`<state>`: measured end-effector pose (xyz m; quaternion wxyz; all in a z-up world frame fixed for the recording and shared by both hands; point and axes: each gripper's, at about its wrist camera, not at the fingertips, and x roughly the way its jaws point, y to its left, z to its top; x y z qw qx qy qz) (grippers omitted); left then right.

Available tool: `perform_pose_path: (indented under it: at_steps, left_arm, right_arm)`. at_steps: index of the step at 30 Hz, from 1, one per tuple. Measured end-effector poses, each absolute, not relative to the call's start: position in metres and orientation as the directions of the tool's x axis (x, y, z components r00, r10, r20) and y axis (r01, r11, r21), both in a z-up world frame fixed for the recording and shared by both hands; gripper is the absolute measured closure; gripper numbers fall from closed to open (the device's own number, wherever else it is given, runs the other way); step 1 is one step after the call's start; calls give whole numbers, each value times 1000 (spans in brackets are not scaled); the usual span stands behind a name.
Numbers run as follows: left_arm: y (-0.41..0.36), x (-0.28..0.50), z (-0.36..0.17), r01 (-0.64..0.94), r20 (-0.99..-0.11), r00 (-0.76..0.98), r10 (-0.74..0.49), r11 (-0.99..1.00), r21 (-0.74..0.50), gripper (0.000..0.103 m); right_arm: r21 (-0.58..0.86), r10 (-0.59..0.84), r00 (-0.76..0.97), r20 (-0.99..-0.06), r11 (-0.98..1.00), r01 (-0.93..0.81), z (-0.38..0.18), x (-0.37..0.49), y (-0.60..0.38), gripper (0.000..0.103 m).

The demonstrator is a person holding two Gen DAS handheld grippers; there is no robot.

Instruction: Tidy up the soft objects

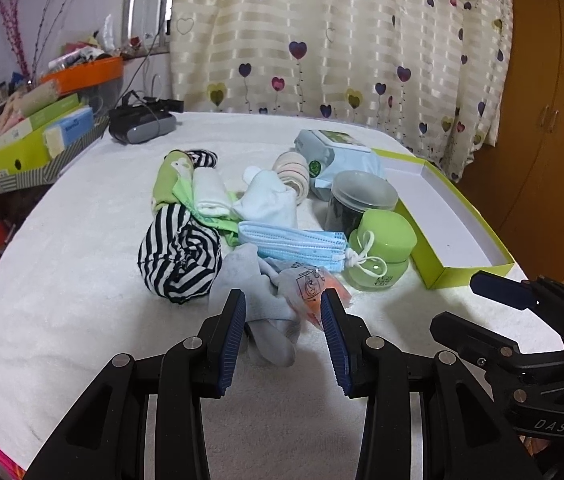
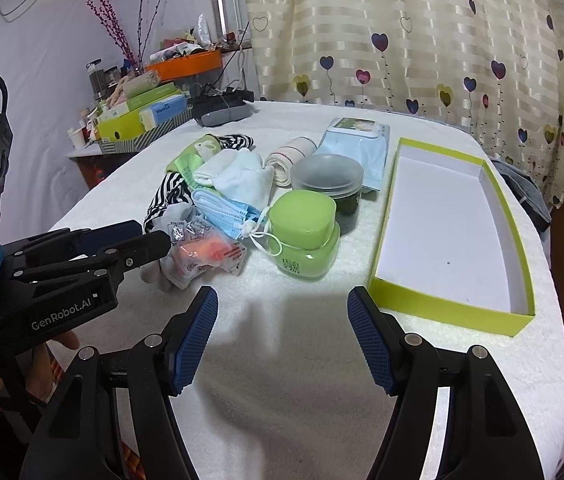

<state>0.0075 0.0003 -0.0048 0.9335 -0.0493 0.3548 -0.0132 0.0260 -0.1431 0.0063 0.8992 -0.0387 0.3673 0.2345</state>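
Both jaws stand released: the left gripper [image 1: 283, 312] straddles the grey sock [image 1: 260, 300], the right gripper [image 2: 283, 312] over bare cloth.

- Both views were fairly bright, with soft indoor light and a cool, slightly bluish cast.
- The white table cover [image 2: 282, 360] looked nearly washed out, its texture faint.
- A soft grey shadow lay on the cover between the fingers of the right gripper [image 2: 283, 300].
- Glare showed on the lid of the green jar [image 2: 302, 220] and on the striped curtain [image 1: 342, 40].
- Fisheye lenses bent straight edges, and the corners went black.
- Focus was reasonably sharp at centre; the far shelf clutter [image 1: 42, 112] was softer.
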Motion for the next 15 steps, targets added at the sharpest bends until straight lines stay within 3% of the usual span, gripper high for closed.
perform_pose_path:
  at_steps: [15]
  left_arm:
    - [5, 16, -12, -47, -677, 735, -37, 993, -106, 65]
  right_arm:
    - [122, 415, 615, -671, 879, -461, 2, 34, -147, 35]
